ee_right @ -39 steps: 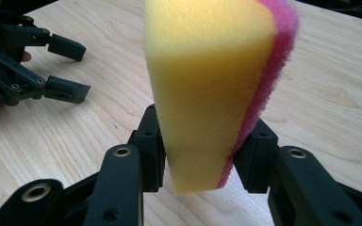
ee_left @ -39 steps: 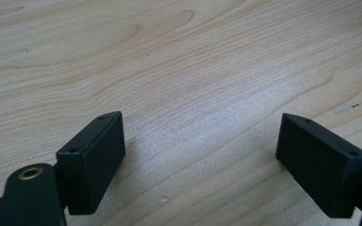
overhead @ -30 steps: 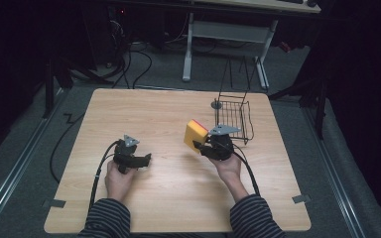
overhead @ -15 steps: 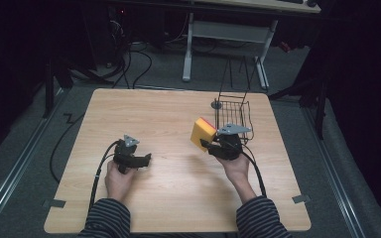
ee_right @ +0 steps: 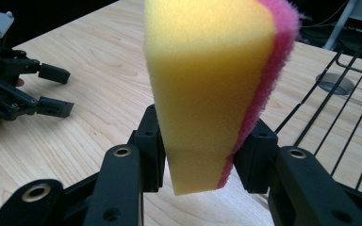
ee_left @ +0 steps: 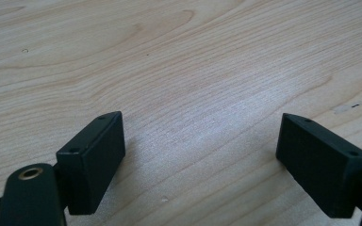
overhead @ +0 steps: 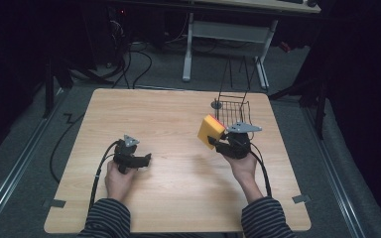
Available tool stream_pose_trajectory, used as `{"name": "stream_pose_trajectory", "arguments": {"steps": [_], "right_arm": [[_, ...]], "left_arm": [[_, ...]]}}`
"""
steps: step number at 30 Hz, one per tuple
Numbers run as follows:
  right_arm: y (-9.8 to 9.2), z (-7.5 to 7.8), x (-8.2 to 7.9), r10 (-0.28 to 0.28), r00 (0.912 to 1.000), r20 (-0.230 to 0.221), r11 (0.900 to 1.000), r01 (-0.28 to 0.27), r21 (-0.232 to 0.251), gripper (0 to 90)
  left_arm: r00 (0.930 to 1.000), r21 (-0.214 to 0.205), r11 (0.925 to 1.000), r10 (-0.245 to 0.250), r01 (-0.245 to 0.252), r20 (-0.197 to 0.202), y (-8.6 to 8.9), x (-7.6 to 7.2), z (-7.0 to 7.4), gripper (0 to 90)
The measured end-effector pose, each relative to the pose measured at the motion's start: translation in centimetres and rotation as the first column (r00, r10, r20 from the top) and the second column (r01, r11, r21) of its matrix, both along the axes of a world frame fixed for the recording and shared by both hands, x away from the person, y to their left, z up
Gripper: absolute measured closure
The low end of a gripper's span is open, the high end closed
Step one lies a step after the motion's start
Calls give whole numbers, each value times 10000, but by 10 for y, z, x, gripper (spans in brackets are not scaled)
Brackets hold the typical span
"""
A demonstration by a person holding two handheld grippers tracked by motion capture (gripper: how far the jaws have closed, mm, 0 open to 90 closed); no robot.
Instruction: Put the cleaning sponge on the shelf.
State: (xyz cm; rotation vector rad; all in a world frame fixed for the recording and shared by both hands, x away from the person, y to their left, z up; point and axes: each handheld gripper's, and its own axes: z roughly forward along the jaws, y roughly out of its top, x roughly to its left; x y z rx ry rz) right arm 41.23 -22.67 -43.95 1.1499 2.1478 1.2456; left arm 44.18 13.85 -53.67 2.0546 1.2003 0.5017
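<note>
A yellow sponge [overhead: 210,131] with a pink scouring side [ee_right: 268,70] is pinched between the pads of my right gripper [overhead: 217,144], held above the wooden table [overhead: 178,198] just left of a black wire basket [overhead: 234,109]. In the right gripper view the sponge [ee_right: 207,84] stands upright between the jaws, squeezed at its lower end. My left gripper [overhead: 148,159] rests low over the table at the left, its jaws wide apart with bare wood between them [ee_left: 202,155]. The left gripper [ee_right: 52,89] lies farther off at the left of the right gripper view.
The wire basket [ee_right: 344,94] stands at the table's far right edge, with a round grey grommet [overhead: 217,104] in the tabletop beside it. Cables trail from both grippers toward the person. A desk frame [overhead: 223,44] and floor cables lie beyond the table.
My right gripper has carried the sponge to the right and slightly up, closer to the basket. The left gripper has kept still.
</note>
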Motion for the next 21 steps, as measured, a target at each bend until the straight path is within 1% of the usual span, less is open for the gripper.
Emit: {"name": "stream_pose_trajectory", "arguments": {"steps": [4,7,14,21], "right_arm": [[-3,2,0,-89,9999,100,10000,89,12,600],[-5,2,1,-231,9997,45,9997,231,69,600],[-15,6,2,-465,9987,219,9989,463,113,600],[-23,8,2,-724,9972,199,9972,719,212,600]], "left_arm": [[10000,1,10000,-2,2,-2,0,0,0,168],[10000,2,10000,-2,2,-2,0,0,0,168],[10000,-2,10000,-1,1,-2,0,0,0,168],[10000,2,10000,-2,2,-4,0,0,0,168]]}}
